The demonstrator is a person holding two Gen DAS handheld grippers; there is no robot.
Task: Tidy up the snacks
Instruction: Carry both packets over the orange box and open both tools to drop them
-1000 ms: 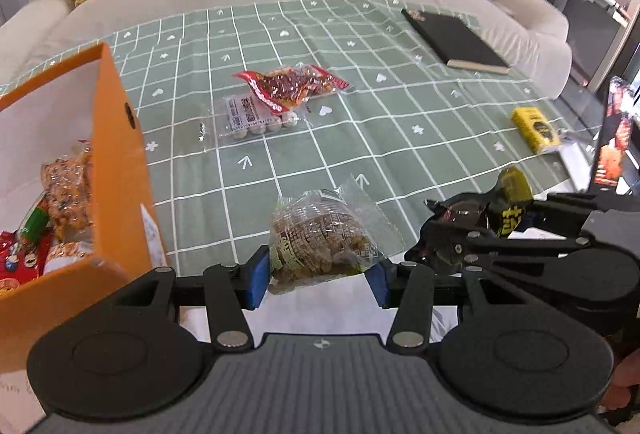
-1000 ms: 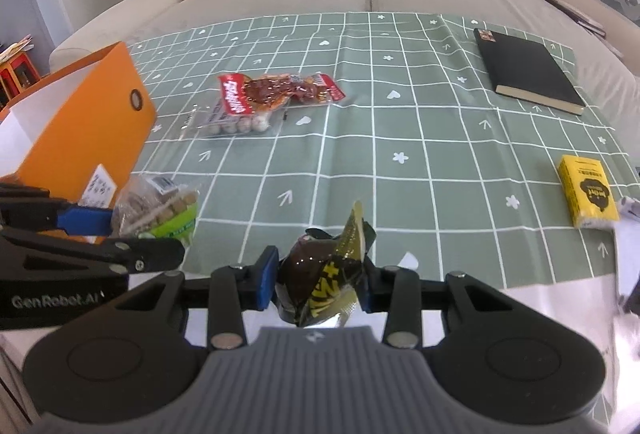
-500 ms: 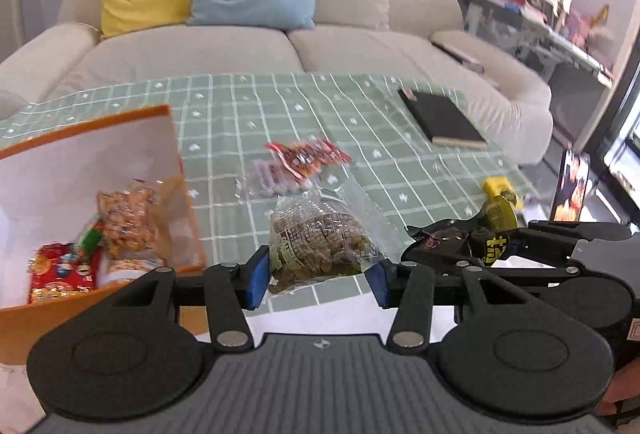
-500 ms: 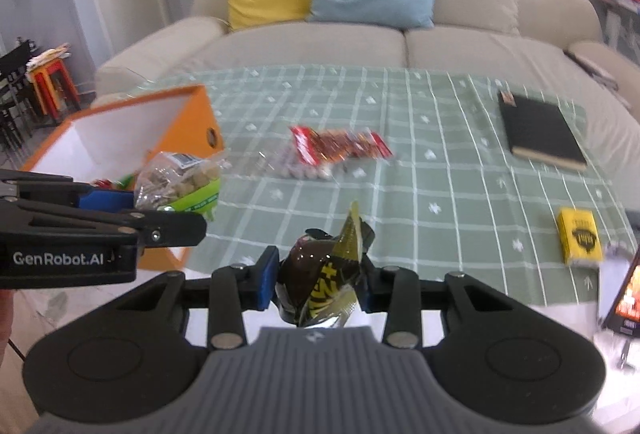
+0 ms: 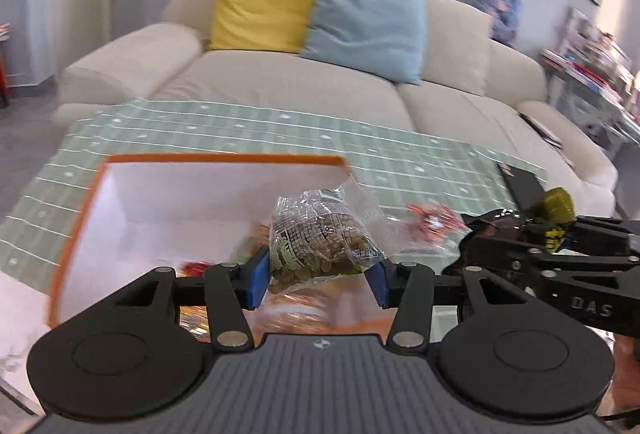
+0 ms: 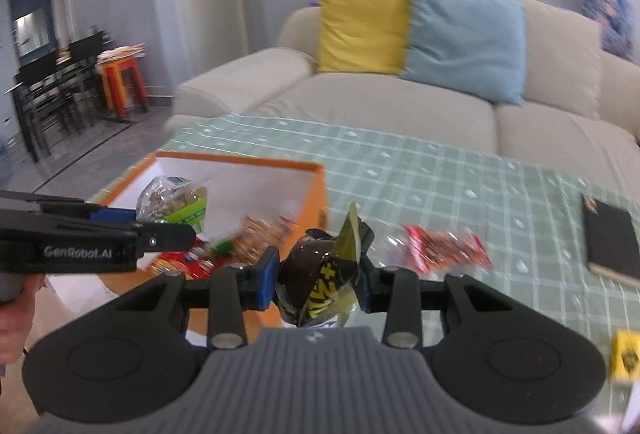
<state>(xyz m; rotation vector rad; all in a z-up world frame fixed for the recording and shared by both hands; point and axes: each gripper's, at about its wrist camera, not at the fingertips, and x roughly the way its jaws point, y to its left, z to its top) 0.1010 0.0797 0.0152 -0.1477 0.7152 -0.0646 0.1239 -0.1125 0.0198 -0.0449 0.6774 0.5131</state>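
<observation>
1. Left gripper (image 5: pixel 318 276) clamped on nut bag (image 5: pixel 320 240), held over the orange box (image 6: pixel 256 170).
2. Right gripper (image 6: pixel 318 280) pinching dark pouch (image 6: pixel 320 274), just outside the box's near corner.
3. Step: drop-off. Next: release nut bag, then move pouch over the box.
4. Red pack (image 6: pixel 444 246) left on table (image 6: pixel 420 170) beyond.

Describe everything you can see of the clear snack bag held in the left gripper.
The clear snack bag is crinkly transparent plastic packed with small brown pieces, with a green printed band along one side. It sits bunched, pinched between the blue-padded fingers of the left gripper, which touch it on both sides. It is held in the air above the open orange box, touching nothing else.
</observation>
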